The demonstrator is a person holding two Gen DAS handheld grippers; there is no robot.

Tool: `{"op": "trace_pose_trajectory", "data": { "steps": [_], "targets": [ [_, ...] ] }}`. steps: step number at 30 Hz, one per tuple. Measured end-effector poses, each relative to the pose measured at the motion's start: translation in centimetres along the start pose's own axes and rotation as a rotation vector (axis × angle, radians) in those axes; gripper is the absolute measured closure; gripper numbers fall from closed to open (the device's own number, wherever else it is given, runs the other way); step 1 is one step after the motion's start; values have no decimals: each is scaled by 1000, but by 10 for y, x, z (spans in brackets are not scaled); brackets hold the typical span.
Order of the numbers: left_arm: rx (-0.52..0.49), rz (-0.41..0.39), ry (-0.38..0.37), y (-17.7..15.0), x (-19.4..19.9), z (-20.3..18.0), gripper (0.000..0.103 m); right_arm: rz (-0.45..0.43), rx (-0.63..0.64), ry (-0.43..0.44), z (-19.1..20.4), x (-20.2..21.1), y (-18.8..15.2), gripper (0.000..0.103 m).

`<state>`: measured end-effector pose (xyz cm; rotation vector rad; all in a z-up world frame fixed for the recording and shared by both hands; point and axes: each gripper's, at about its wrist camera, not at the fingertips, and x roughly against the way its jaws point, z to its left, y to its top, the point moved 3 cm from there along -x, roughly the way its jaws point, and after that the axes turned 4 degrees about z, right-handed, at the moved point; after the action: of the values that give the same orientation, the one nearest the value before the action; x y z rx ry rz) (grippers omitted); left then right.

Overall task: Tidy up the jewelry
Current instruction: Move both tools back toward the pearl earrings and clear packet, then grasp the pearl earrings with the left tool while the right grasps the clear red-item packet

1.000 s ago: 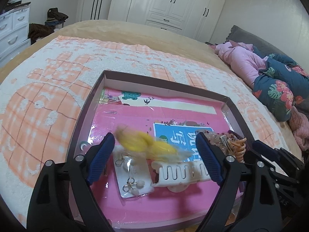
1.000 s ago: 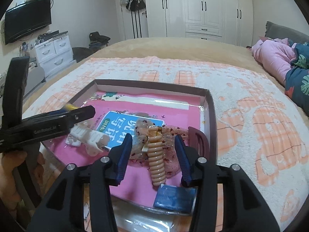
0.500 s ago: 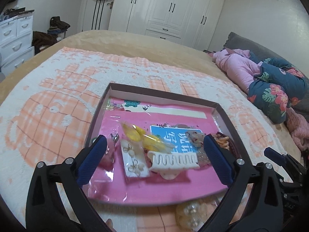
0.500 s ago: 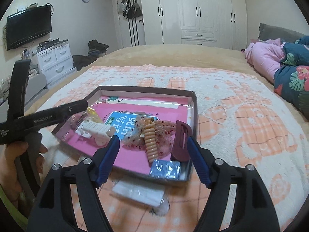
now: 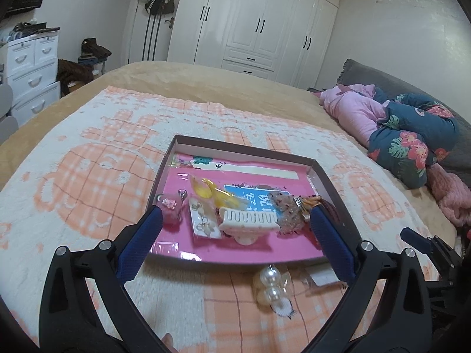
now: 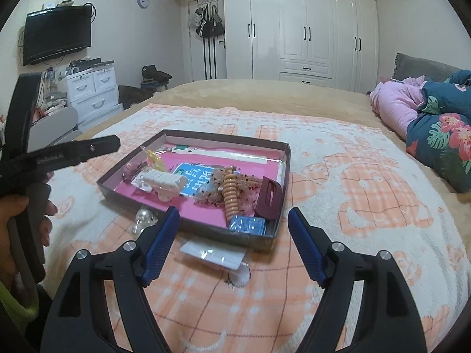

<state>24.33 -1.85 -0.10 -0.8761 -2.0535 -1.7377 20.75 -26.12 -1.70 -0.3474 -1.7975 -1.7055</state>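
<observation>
A shallow brown box (image 5: pixel 332 188) (image 6: pixel 188 223) with a pink lining lies on the bed. It holds a white claw clip (image 5: pixel 250 220) (image 6: pixel 163 180), a yellow clip (image 5: pixel 210 192), an earring card (image 5: pixel 203 220), a coiled peach hair tie (image 6: pixel 231 195), a dark red clip (image 6: pixel 268 197) and a blue packet (image 6: pixel 247 225). A pearl piece in a clear bag (image 5: pixel 270 289) (image 6: pixel 144 219) and a flat white packet (image 6: pixel 213 254) lie on the blanket in front of the box. My left gripper (image 5: pixel 235 235) and right gripper (image 6: pixel 234 232) are both open and empty, held back from the box's near edge.
The box lies on an orange-and-white blanket (image 5: pixel 88 176) over a tan bed. Pink and floral bedding (image 5: pixel 406 138) is heaped at the right. White drawers (image 6: pixel 94 94) stand at the left and wardrobes (image 6: pixel 294 29) at the far wall.
Both grippers have pulled back and up from the box and opened wider. The yellow clip, blurred in motion a second ago, now lies still in the box.
</observation>
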Motion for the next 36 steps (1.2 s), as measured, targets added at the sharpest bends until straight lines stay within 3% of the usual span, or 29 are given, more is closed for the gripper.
{"op": "trace_pose_trajectory", "data": {
  "steps": [10, 21, 26, 32, 36],
  "targets": [
    [-11, 49, 12, -26, 6, 0, 11, 34, 76, -25, 8, -1, -26, 29],
    [-18, 180, -35, -56, -14, -5, 13, 63, 202, -46, 24, -23, -44, 29],
    [-29, 238, -66, -64, -30, -12, 26, 99, 188, -15, 29, -37, -49, 29],
    [-37, 298, -117, -69, -52, -22, 39, 147, 77, 31, 22, -50, -53, 29],
    [-49, 336, -122, -70, -69, -24, 60, 164, 32, 42, 19, -56, -54, 29]
  ]
}}
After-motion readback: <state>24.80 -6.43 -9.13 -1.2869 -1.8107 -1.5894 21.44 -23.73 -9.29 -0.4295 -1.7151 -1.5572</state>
